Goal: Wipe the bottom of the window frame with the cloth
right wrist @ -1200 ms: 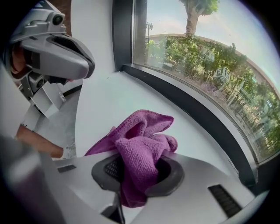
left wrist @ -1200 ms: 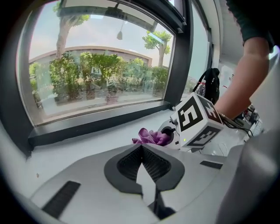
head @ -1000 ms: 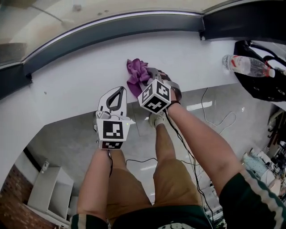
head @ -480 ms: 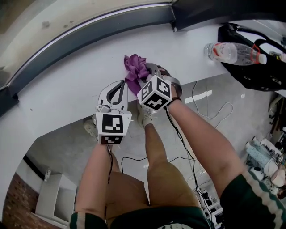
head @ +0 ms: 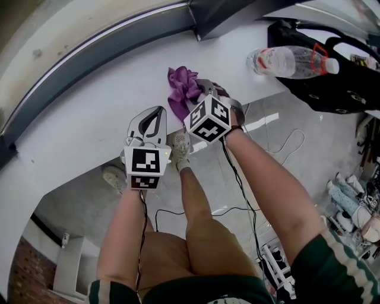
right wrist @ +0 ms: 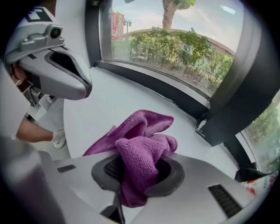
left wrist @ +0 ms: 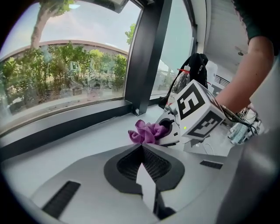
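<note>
My right claw (right wrist: 139,173) squeezes the purple cloth (right wrist: 144,131) in a bunch over the white ledge (head: 89,119), near the dark window frame (head: 107,41), ready to rub. My left claw (left wrist: 142,148) is closed on nothing and waits beside it.

Ahead of the right gripper (head: 193,95), past the purple cloth (head: 179,88) clamped in its jaws, the white sill (head: 89,124) lies bare up to the dark window frame (head: 119,38). Ahead and to its right, a dark upright post (head: 219,15) meets the frame. Further right, a water bottle (head: 291,60) on its side and a black bag (head: 344,89) block the sill. The left gripper (head: 157,113), jaws together, sits just to its left. The sill beyond is open.
</note>
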Available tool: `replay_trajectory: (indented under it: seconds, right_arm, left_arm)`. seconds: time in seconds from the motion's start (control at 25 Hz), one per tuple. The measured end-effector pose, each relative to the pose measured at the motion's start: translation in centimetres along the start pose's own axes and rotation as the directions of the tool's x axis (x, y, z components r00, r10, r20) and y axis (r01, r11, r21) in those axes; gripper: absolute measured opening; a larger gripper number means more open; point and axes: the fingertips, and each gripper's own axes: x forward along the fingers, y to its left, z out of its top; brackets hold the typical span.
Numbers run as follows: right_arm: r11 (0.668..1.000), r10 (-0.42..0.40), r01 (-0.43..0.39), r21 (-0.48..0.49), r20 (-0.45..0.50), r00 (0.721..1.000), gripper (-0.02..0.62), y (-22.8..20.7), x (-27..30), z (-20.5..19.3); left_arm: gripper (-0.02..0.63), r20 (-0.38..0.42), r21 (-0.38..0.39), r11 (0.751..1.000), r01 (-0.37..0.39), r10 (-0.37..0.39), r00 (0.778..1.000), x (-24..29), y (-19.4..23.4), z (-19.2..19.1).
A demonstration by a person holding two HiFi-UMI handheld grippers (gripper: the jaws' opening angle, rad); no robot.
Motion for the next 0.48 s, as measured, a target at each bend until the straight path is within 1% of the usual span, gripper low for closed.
replay_trajectory:
  seconds: [0.12,0.24,0.4,0.48]
  right_arm:
    - [0.999,-0.026,0.026,0.044,-0.004,1.0,0.103,-1.8,-0.6,-1.8]
    - [0.993,-0.04,0.039,0.11,0.008,0.999,0.103,-3.0,-1.0,-2.9]
    - [0.99,-0.061,0.057,0.131,0.022,0.998,0.103,-3.2,-1.1,-2.8]
    - [0.986,-0.066,0.056,0.154,0.06,0.996,0.103,-3.4,-1.5,-2.5]
  left_arm:
    - [0.006,-0.017,0.026,1.0,-0.006,0.006,1.0,1.0,-1.0,0.4]
    - [0.006,-0.024,0.039,0.999,-0.006,0.007,1.0,1.9,-2.1,0.8]
    - [0.006,-0.013,0.054,0.999,-0.007,0.008,1.0,2.7,-3.0,1.3]
    - [0.006,-0.005,0.056,0.998,-0.017,0.018,1.0,2.8,-3.0,1.6]
